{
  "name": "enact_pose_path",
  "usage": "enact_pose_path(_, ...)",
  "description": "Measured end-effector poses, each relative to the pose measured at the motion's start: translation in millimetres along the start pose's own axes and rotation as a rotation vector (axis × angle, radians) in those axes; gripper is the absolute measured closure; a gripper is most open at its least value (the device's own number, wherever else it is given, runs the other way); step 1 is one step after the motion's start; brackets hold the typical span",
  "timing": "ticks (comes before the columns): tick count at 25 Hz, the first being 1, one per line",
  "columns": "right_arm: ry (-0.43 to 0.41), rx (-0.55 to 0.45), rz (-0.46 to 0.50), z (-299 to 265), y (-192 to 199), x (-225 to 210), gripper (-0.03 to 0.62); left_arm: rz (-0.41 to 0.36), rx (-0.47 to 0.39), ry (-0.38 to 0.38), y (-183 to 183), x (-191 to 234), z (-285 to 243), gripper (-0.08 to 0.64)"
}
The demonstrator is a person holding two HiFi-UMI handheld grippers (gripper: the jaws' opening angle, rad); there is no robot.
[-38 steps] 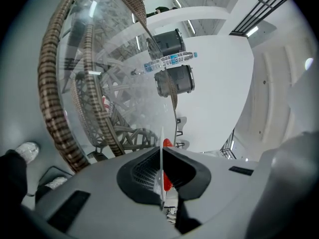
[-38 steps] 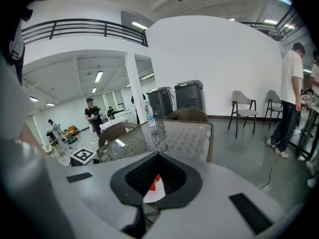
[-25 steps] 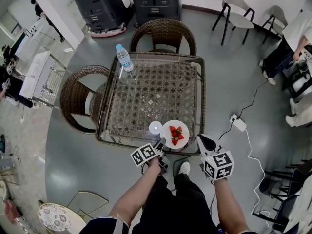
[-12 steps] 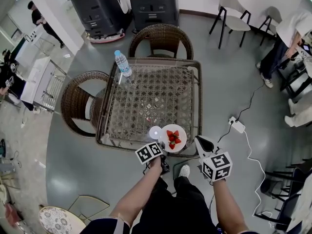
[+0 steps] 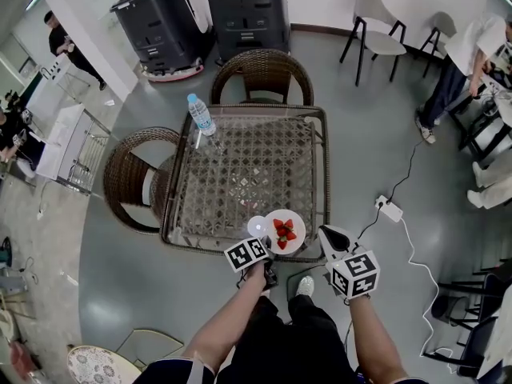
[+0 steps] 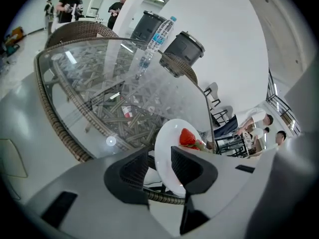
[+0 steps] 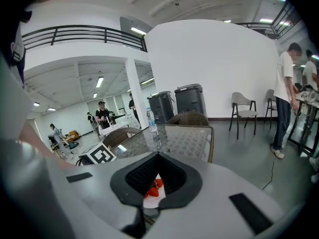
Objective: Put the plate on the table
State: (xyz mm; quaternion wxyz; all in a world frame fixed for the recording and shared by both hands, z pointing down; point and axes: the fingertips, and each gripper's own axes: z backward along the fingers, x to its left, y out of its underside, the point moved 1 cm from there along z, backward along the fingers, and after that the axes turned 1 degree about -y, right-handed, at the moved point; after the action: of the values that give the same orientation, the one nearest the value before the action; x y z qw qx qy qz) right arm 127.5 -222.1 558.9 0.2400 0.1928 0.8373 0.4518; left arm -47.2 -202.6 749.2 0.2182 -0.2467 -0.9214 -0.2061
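A white plate (image 5: 285,231) with strawberries (image 5: 283,230) rests on the glass-topped wicker table (image 5: 324,174), near its front edge. My left gripper (image 5: 264,247) is at the plate's near-left rim. In the left gripper view the plate (image 6: 167,138) stands edge-on between the jaws of the left gripper (image 6: 159,156), which are opening. A gap shows at the left pad. The strawberries (image 6: 188,137) lie beyond the jaws. My right gripper (image 5: 330,237) hovers off the table's front-right corner, shut and empty. Past the tips of the right gripper (image 7: 158,156) I see the strawberries (image 7: 153,188).
A water bottle (image 5: 202,114) stands at the table's far-left corner. Wicker chairs sit behind (image 5: 268,66) and to the left (image 5: 132,166) of the table. A power strip (image 5: 391,206) and its cable lie on the floor to the right. People stand at the room's edges.
The head view has shifted a little. The plate stays at the table's front edge with the left gripper at its rim. The right gripper holds its place.
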Motion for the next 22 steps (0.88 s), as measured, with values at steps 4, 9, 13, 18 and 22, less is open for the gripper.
enact_pose_path(4,0.003,-0.017,0.003,1.3,-4.7,3.7,0.588,0.001,-0.018,0.015,-6.0,5.9,13.9,0.431)
enact_pose_path(9,0.013,-0.045,0.001,3.6,-9.8,8.3,0.588,-0.079,-0.142,0.263,-31.3,-30.4,53.9,0.433)
enact_pose_path(13,0.014,-0.068,0.002,5.0,-16.9,14.4,0.588,-0.251,-0.233,0.386,-49.0,-63.1,91.9,0.434)
enact_pose_path(18,-0.001,-0.108,0.014,9.1,-27.4,28.0,0.588,-0.525,-0.353,0.469,-56.0,-110.0,144.0,0.471)
enact_pose_path(22,-0.014,-0.15,0.027,11.0,-43.6,40.2,0.588,-0.731,-0.457,0.507,-60.5,-147.5,183.8,0.514)
